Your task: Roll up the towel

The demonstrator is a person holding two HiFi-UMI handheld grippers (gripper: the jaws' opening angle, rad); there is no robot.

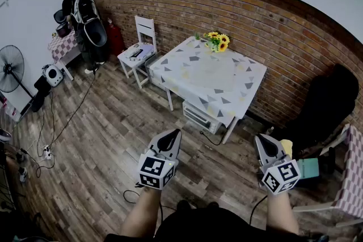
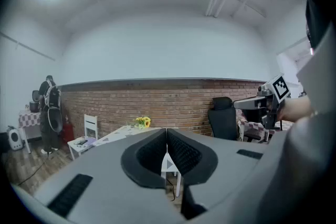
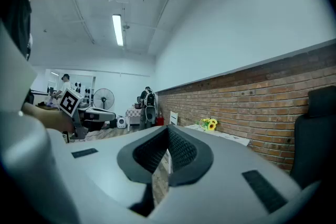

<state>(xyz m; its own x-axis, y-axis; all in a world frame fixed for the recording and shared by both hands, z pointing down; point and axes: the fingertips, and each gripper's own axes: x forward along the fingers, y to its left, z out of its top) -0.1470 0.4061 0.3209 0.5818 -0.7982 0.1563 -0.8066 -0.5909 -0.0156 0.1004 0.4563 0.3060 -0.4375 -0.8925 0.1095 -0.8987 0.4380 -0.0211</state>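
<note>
The person stands on the wood floor [image 1: 113,139] with a gripper in each hand, both held out roughly level. Left gripper [image 1: 172,134]: jaws pressed right together, nothing in them. Right gripper [image 1: 262,140]: same deal, closed up tight and empty. Both are well short of the table [image 1: 170,73] and neither touches anything.

A bit further out is that table, covered in a white cloth printed with grey triangles. The towel [image 1: 214,72] looks to be the pale plain patch lying flat in the middle of it, not rolled at all. Honestly it's hard to make out against the cloth. Just behind it, near the far edge, sits a bunch of sunflowers [image 1: 218,41]. Under the table there's a flat white box [image 1: 199,114] on the floor.

Left of the table is a white chair [image 1: 138,49] with some small stuff on the seat. On the right, a black office chair [image 1: 329,105] stands by the brick wall [image 1: 272,25]. Way off at far left are a standing fan [image 1: 10,68] and another person [image 1: 72,5] by a checked table [image 1: 61,45].
</note>
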